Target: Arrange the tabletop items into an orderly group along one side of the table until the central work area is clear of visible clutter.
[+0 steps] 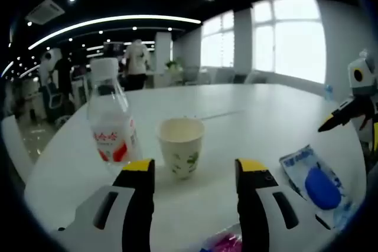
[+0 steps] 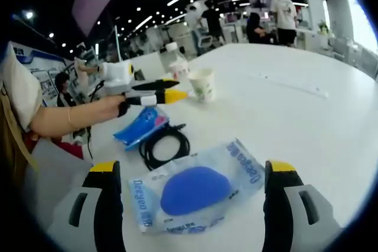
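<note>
The left gripper (image 1: 192,172) is hovering over the white table (image 1: 260,116) with its yellow-tipped jaws spread and nothing between them, facing a paper cup (image 1: 181,146) at about twelve o'clock just beyond the tips, and a water bottle (image 1: 111,116) standing at eleven o'clock just beside the cup. The right gripper (image 2: 192,172) is likewise holding its jaws wide apart and empty, looking down at a clear packet with a blue pad (image 2: 198,192) lying flat between them at twelve o'clock. Past the packet, toward eleven o'clock, a coiled black cable (image 2: 165,144) is lying near a blue pouch (image 2: 140,123), with the left gripper reaching in further at eleven o'clock toward the cup and bottle. Judging from this, the arranging is barely under way: the items are sitting loosely near one edge but apart from one another, none is being gripped, and each is waiting to be drawn into a tidy row.
</note>
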Demonstrator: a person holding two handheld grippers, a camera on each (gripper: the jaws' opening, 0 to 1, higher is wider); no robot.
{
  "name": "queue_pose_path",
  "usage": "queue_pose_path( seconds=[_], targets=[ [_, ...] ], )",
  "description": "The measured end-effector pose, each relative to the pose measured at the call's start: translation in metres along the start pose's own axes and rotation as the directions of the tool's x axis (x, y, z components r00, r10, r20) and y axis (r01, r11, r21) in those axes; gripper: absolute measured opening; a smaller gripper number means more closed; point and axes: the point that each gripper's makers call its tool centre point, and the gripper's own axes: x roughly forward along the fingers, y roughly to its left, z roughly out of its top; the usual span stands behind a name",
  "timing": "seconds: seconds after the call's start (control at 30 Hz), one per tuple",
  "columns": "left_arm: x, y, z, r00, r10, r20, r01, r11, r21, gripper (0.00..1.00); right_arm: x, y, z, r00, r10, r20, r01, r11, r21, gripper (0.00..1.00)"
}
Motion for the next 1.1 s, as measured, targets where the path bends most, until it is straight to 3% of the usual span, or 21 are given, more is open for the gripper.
queue_pose_path(
  seconds=[0.13, 0.47, 0.77, 1.1],
  targets=[
    [-0.007, 0.001, 0.005, 1.0, 0.008, 0.009, -0.008, 1.0, -0.005, 0.64, 0.0, 0.002, 0.0, 1.0, 0.004, -0.001, -0.004, 1.0, -0.002, 0.99],
    [-0.018, 0.014, 0.016, 0.998, 0.05, 0.03, -0.05, 0.999, -0.002, 0.71, 0.003, 0.006, -0.004, 1.0, 0.019, -0.022, -0.019, 1.0, -0.006, 0.99],
    [-0.02, 0.042, 0.035, 0.985, 0.155, 0.08, -0.152, 0.988, -0.034, 0.99, 0.003, 0.006, -0.006, 0.999, 0.02, -0.03, -0.02, 1.0, -0.007, 0.99],
    [-0.018, 0.066, 0.053, 0.969, 0.219, 0.114, -0.212, 0.975, -0.071, 0.99, 0.003, 0.005, -0.009, 0.999, 0.016, -0.042, -0.016, 1.0, -0.007, 0.99]
  ],
)
